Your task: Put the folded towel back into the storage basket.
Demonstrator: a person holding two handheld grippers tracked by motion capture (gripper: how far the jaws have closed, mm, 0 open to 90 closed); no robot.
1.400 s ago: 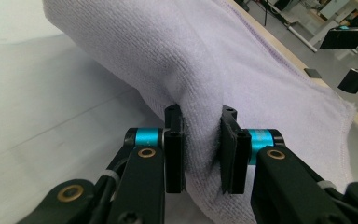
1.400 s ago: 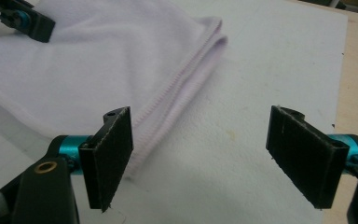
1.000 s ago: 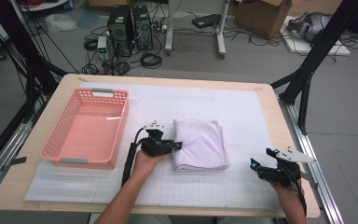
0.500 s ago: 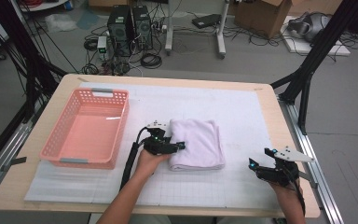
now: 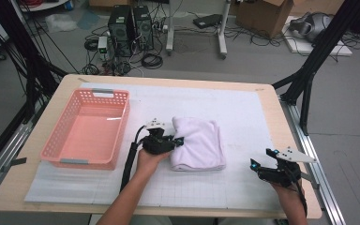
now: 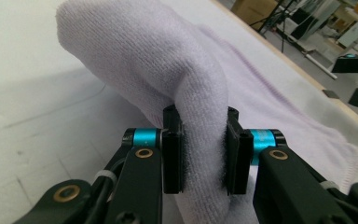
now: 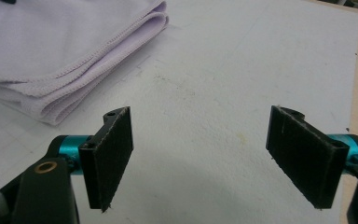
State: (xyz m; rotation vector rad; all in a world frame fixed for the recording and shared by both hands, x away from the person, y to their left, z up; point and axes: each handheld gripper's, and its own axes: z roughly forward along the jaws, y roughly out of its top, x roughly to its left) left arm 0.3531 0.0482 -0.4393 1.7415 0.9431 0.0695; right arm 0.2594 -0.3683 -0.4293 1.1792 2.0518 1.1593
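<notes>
A folded pale lilac towel (image 5: 201,145) lies on the white mat in the middle of the table. My left gripper (image 5: 175,140) is at the towel's left edge. In the left gripper view its pads (image 6: 172,154) pinch a raised fold of the towel (image 6: 168,60); the jaws have just been closing on it. My right gripper (image 5: 261,158) rests near the table's front right, apart from the towel. Its jaws stand wide open (image 7: 209,158) over bare mat, and the towel's corner (image 7: 51,56) lies ahead to the left.
A pink plastic basket (image 5: 82,161) stands empty at the left of the mat. Black frame legs rise at the table's left and right sides. The wooden table edge (image 5: 290,117) runs just right of my right gripper.
The towel has shifted slightly to the left, and its left edge is now bunched up in the left gripper. The right gripper has stayed put.
</notes>
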